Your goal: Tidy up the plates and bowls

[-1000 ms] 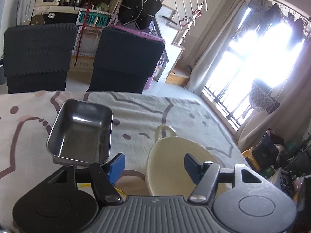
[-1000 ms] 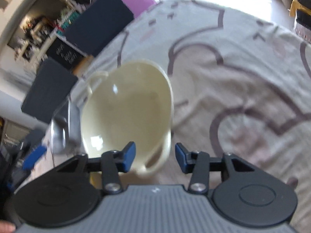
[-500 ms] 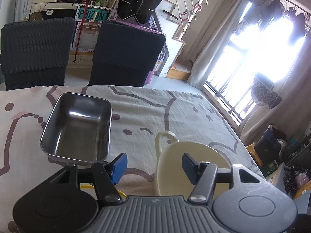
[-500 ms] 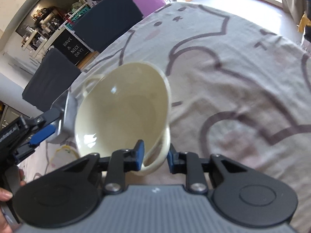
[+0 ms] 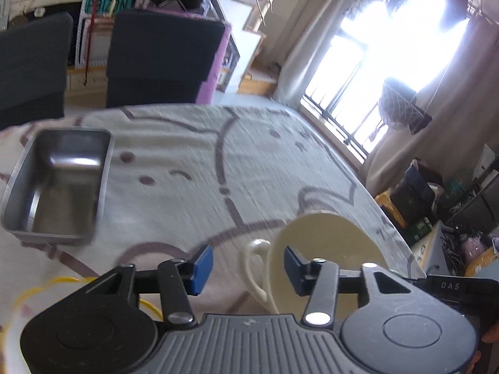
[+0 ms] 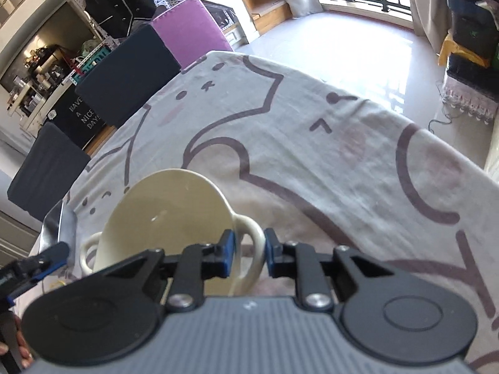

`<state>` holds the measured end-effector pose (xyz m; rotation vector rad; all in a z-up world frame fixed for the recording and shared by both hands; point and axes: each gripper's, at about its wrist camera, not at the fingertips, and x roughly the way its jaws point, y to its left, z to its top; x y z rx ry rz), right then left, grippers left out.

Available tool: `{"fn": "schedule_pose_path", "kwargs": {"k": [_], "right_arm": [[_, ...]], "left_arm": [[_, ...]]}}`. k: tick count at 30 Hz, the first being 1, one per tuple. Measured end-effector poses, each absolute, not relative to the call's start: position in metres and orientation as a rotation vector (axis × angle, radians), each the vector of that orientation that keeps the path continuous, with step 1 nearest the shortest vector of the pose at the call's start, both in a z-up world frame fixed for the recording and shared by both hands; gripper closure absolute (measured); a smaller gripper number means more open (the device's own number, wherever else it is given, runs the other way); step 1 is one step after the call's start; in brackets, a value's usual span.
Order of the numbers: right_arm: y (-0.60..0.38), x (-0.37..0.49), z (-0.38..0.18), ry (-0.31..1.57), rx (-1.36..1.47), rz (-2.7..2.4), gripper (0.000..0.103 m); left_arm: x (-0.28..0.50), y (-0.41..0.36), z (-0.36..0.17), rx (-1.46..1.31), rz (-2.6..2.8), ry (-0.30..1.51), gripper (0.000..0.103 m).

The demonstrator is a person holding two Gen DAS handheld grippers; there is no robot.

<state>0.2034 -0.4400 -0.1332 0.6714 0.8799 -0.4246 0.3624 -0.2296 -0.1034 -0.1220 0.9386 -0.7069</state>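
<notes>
Right gripper (image 6: 249, 254) clamped on cream bowl (image 6: 168, 218) handle, tilting bowl for carrying. Left gripper (image 5: 246, 269) closing around opposite handle, not yet gripping.

Left wrist view: low over the tablecloth (image 5: 255, 162), facing chairs and window, close behind its fingers.
Right wrist view: steeply down across the same cloth, toward the chairs.
Shared: cream two-handled bowl (image 5: 330, 249) (image 6: 168, 218), steel tray (image 5: 59, 184) (image 6: 57, 221), dark chairs.
</notes>
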Motion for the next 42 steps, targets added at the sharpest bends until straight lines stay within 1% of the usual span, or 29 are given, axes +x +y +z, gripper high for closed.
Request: {"fn": "schedule_pose_path", "kwargs": {"k": [2, 6, 7, 9, 10, 11, 12, 14, 16, 24, 32, 42], "right_arm": [[-0.439, 0.204, -0.132, 0.876, 0.657, -0.418, 0.078], [-0.442, 0.202, -0.131, 0.875, 0.658, -0.396, 0.078], [-0.442, 0.202, -0.131, 0.877, 0.658, -0.395, 0.076], [-0.441, 0.203, -0.131, 0.881, 0.654, -0.400, 0.076], [-0.439, 0.203, -0.130, 0.882, 0.647, -0.403, 0.076], [-0.438, 0.203, -0.130, 0.885, 0.643, -0.406, 0.076], [-0.437, 0.204, -0.131, 0.887, 0.648, -0.401, 0.074], [-0.435, 0.205, -0.131, 0.891, 0.644, -0.396, 0.072], [-0.433, 0.208, -0.134, 0.927, 0.608, -0.393, 0.077], [-0.426, 0.210, -0.130, 0.998, 0.557, -0.375, 0.076], [-0.415, 0.208, -0.129, 1.020, 0.418, -0.304, 0.073], [-0.419, 0.211, -0.132, 1.032, 0.438, -0.298, 0.072]], "left_arm": [[0.363, -0.236, -0.109, -0.126, -0.711, 0.959, 0.057], [0.365, -0.244, -0.119, -0.102, -0.694, 0.967, 0.057], [0.366, -0.246, -0.122, -0.093, -0.690, 0.965, 0.057], [0.369, -0.247, -0.129, -0.081, -0.672, 0.973, 0.062], [0.369, -0.247, -0.131, -0.093, -0.681, 0.974, 0.065], [0.369, -0.248, -0.131, -0.102, -0.688, 0.974, 0.071], [0.367, -0.249, -0.129, -0.094, -0.697, 0.971, 0.075], [0.361, -0.254, -0.124, -0.030, -0.697, 0.954, 0.074], [0.358, -0.253, -0.124, -0.021, -0.697, 0.962, 0.075], [0.339, -0.240, -0.121, 0.016, -0.716, 1.031, 0.075], [0.341, -0.238, -0.125, -0.016, -0.701, 1.091, 0.074], [0.351, -0.243, -0.136, -0.061, -0.708, 1.131, 0.074]]}}
